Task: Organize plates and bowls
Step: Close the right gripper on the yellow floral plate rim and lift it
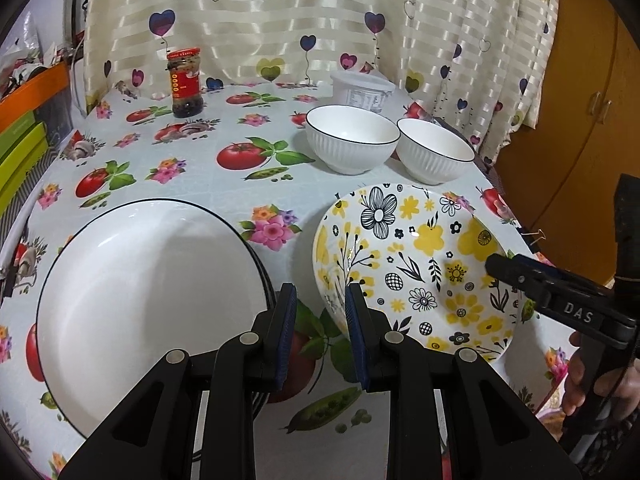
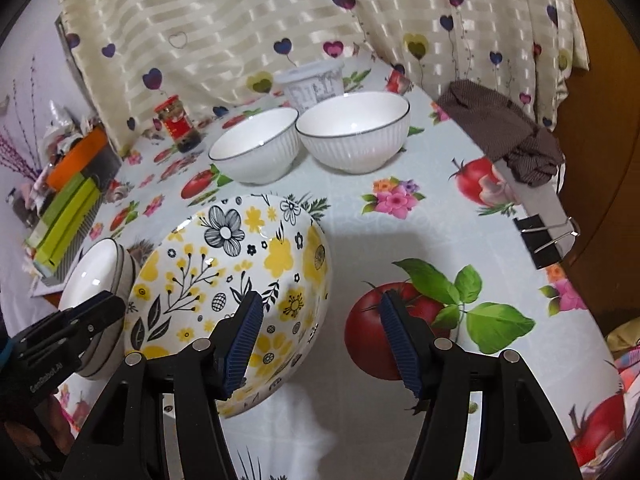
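Left tool (image 1: 320, 300) was open a little, held nothing, hung between white plate (image 1: 148, 296) and flower plate (image 1: 416, 268) on counter (image 1: 240, 184). Right tool (image 2: 320, 336) was half open, empty, over flower plate's right rim.

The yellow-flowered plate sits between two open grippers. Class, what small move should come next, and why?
Probably ease the right gripper forward to straddle the near rim of the yellow-and-black flowered plate. Its jaws stand open with nothing between them, one finger already over that rim, and the plate lies flat beside the white black-rimmed plates.
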